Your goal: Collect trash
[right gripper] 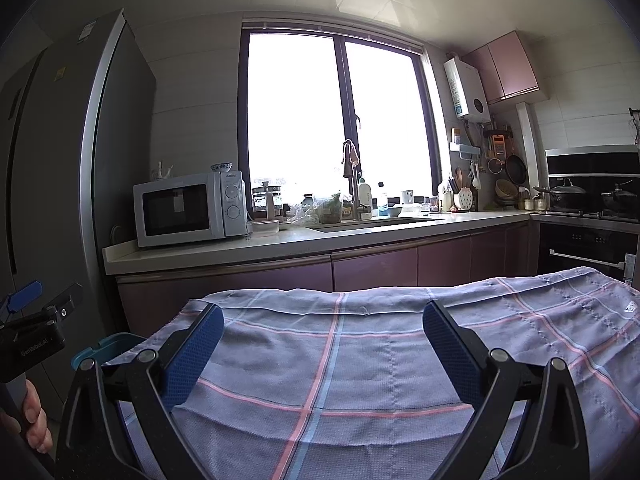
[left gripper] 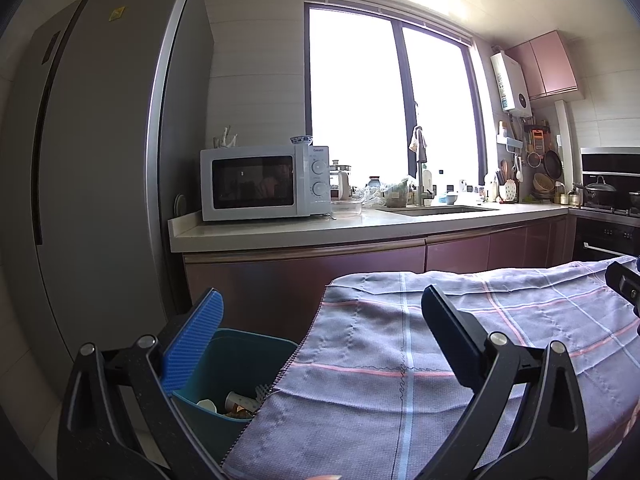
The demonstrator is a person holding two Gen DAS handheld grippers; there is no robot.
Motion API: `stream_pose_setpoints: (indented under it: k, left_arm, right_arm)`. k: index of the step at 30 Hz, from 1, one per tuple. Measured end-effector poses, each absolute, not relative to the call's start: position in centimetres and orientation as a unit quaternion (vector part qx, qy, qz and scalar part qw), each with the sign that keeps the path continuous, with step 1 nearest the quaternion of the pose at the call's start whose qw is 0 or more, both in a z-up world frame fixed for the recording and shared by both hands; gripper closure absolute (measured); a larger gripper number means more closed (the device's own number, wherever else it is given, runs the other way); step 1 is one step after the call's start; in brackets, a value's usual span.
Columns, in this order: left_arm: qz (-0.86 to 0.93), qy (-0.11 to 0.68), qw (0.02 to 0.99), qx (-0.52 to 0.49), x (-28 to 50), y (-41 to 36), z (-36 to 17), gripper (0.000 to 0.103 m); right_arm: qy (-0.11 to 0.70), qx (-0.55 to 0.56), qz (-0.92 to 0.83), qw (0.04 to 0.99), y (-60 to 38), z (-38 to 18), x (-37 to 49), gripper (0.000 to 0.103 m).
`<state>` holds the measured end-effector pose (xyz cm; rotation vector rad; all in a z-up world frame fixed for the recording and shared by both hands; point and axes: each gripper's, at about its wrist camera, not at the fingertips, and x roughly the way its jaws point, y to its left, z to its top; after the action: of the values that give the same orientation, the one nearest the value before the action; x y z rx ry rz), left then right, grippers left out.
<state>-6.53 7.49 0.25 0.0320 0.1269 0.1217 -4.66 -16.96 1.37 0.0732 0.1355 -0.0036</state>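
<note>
Trash [left gripper: 236, 402], paper cups and scraps, lies in a teal bin [left gripper: 208, 408] standing on the floor against the left edge of a table covered by a plaid cloth [left gripper: 480, 340]. The left gripper [left gripper: 320, 312] hangs with its jaws wide and empty, one blue pad [left gripper: 192, 340] over the bin, the other finger over the cloth. The right gripper [right gripper: 322, 326] hovers above the middle of the cloth, jaws also wide and empty. Beyond the table's far edge run a counter [right gripper: 280, 244] with a microwave [right gripper: 188, 210] and sink, a window, and a tall fridge [left gripper: 100, 160] at left.
</note>
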Motion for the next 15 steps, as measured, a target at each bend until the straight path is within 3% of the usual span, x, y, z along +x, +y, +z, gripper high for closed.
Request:
stream_pose_setpoints:
  k: [15]
  left_arm:
    - [0.06, 0.067, 0.996, 0.017, -6.48, 7.35, -0.02, 0.006]
  right_arm:
    - [0.072, 0.039, -0.003, 0.997, -16.94, 1.2, -4.72, 0.007]
